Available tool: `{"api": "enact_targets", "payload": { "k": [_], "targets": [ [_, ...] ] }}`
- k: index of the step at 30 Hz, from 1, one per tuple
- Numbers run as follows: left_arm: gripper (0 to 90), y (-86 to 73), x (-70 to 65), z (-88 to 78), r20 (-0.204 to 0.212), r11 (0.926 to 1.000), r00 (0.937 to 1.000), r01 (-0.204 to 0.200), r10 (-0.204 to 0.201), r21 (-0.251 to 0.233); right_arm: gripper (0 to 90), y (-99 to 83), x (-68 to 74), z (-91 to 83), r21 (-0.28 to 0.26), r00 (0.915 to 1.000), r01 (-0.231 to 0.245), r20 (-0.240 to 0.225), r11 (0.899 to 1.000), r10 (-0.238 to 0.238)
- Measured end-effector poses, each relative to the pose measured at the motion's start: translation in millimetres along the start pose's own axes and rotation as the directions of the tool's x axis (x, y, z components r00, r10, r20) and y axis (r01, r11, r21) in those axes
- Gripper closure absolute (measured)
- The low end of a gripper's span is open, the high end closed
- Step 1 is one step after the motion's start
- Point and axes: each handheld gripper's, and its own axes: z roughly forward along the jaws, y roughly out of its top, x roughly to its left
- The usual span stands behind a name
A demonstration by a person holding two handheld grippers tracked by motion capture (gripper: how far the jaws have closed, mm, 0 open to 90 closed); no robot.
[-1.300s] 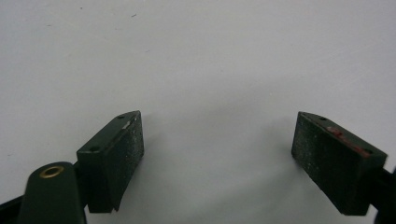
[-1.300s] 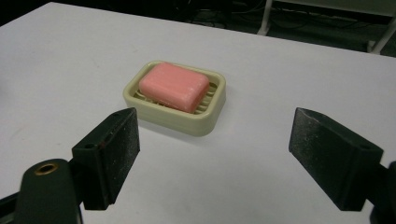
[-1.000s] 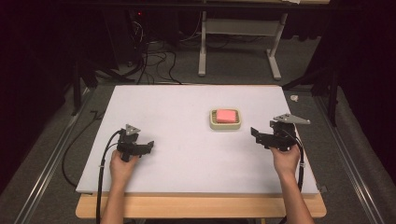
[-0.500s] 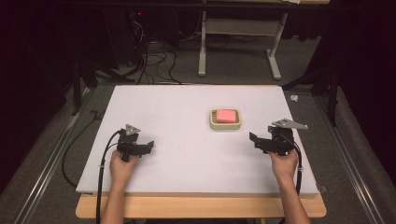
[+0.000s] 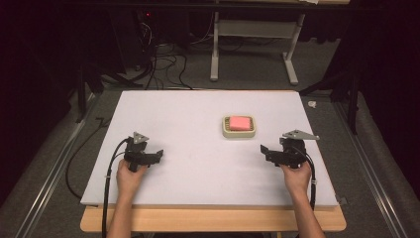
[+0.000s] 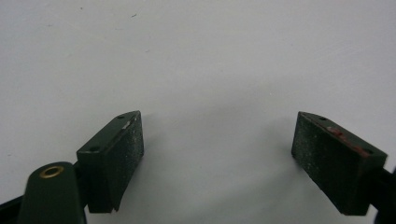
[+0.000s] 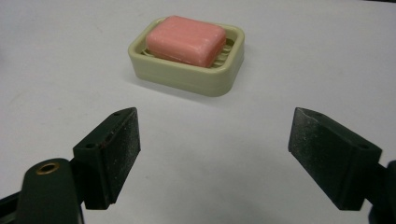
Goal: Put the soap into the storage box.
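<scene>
Pink soap (image 7: 186, 40) lies crosswise in dish (image 7: 187, 74).

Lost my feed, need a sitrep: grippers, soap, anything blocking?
Left gripper open, nothing between the jaws. Right gripper open, facing the pink soap in its dish. Bare table between them.

1 soap bar (image 5: 239, 122), 1 soap dish (image 5: 225, 130), 1 table (image 5: 198, 124), 2 claws: left claw (image 5: 157, 154), right claw (image 5: 264, 150)

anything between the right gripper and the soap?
Nothing visible. In the right gripper view, bare white table runs from the open jaws up to the soap dish, with the pink soap lying in it. The high view shows the right gripper apart from the dish.
</scene>
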Motion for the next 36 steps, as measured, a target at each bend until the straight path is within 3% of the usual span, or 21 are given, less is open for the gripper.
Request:
{"api": "enact_targets", "payload": {
  "k": [36],
  "targets": [
    [17.3, 0.0, 0.0, 0.0, 0.001, 1.0, 1.0, 0.001, -0.001, 0.0, 17.7, -22.1, 10.0, 37.0, 0.089, 0.9998, 0.022, 0.0, 0.996, -0.022]
  ]
}}
